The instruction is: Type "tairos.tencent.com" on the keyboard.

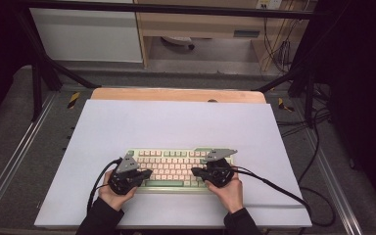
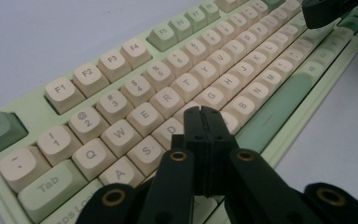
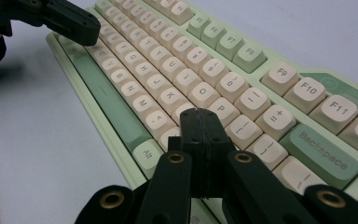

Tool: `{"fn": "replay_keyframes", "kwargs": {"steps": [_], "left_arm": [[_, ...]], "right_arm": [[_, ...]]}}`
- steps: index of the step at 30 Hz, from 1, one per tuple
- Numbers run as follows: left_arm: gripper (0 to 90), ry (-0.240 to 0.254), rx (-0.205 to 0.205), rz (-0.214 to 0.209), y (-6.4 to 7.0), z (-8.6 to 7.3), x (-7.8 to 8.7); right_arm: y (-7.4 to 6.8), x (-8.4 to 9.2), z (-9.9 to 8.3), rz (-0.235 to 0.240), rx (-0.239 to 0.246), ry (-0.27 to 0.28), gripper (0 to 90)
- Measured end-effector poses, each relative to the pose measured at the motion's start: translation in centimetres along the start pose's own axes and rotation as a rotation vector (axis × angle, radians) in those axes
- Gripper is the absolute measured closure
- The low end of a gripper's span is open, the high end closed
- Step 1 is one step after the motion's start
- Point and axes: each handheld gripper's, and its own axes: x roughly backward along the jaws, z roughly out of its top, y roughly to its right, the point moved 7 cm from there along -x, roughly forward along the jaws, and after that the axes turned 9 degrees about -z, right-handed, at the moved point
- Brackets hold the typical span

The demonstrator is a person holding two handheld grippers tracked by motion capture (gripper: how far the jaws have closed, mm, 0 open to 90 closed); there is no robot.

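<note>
A pale green keyboard (image 1: 174, 166) with cream keys lies on the white mat near the front of the table. My left gripper (image 1: 148, 174) hovers over its left half, jaws shut with nothing between them. In the left gripper view the left gripper's closed tips (image 2: 202, 113) sit just above the keys (image 2: 168, 100) around D and F. My right gripper (image 1: 195, 171) is over the right half, also shut and empty. In the right gripper view the right gripper's tips (image 3: 198, 115) hang over the keys (image 3: 223, 109) near L and P. The two grippers point toward each other.
The white mat (image 1: 176, 127) covers most of a wooden tabletop (image 1: 176, 94). Black cables (image 1: 274, 188) trail from both grippers across the mat's front. Metal frame rails (image 1: 10, 161) run along both sides. A cabinet and wiring stand beyond the far edge.
</note>
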Motion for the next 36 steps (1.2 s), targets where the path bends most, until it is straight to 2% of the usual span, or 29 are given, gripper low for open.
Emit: {"fn": "replay_keyframes", "kwargs": {"steps": [20,36], "left_arm": [[90.0,-0.027,-0.010,-0.010,0.28,-0.39,-0.85],[90.0,-0.002,-0.015,-0.011,0.24,-0.25,-0.13]], "right_arm": [[-0.02,-0.01,-0.01,0.000,0.000,0.000,90.0],[-0.01,0.26,0.19,-0.001,-0.002,0.011,90.0]]}}
